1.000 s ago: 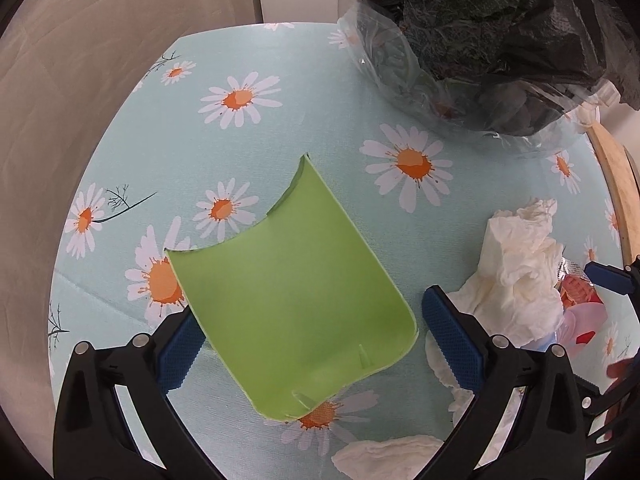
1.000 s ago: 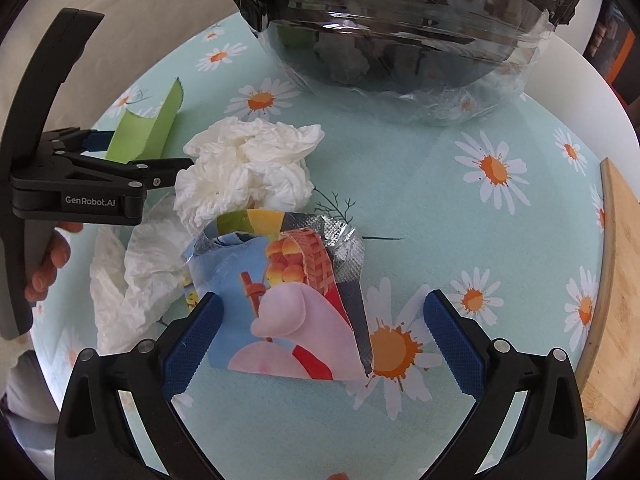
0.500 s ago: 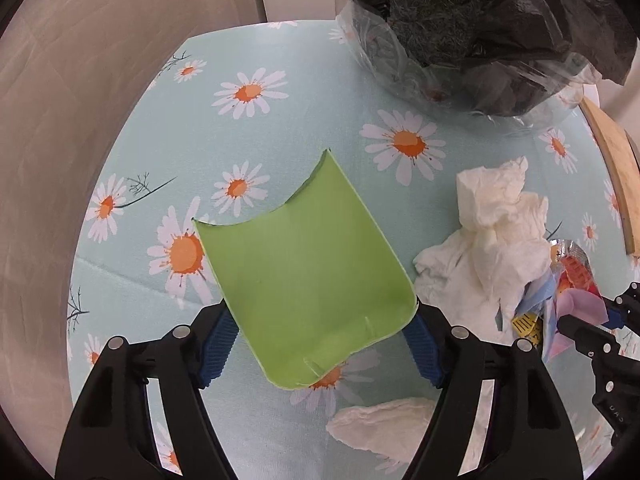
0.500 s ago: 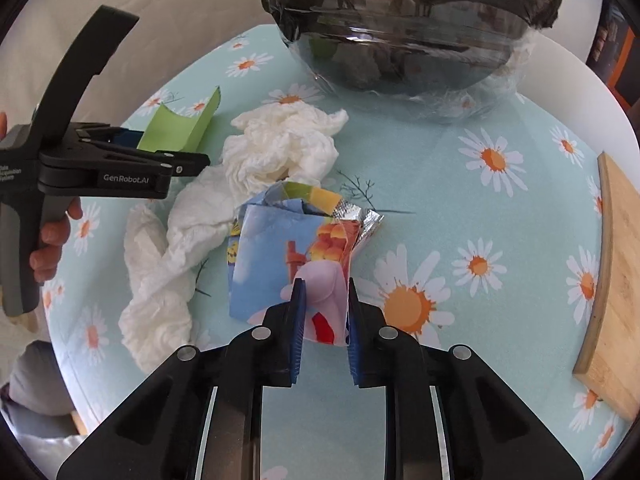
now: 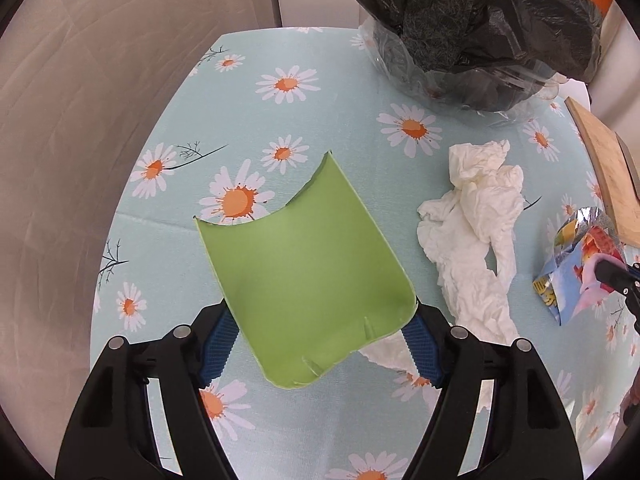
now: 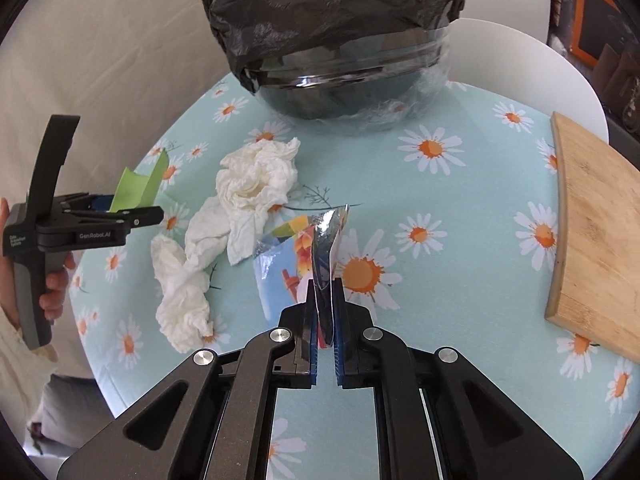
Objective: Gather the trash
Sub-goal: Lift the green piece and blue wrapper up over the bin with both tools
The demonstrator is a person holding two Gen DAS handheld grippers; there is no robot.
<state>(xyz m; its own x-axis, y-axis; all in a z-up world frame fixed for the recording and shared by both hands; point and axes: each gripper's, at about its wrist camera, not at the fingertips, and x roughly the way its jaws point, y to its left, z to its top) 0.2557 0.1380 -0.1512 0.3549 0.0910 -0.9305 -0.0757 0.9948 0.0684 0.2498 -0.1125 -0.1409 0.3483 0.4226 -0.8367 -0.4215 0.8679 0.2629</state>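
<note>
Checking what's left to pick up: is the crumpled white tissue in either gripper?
No, the tissue lies loose on the tablecloth, while the right gripper pinches the snack wrapper.

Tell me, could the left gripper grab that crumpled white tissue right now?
Probably not. The left gripper is already shut on the green plastic piece, so nothing else fits between its fingers. The crumpled tissue lies uncovered to its right.
</note>
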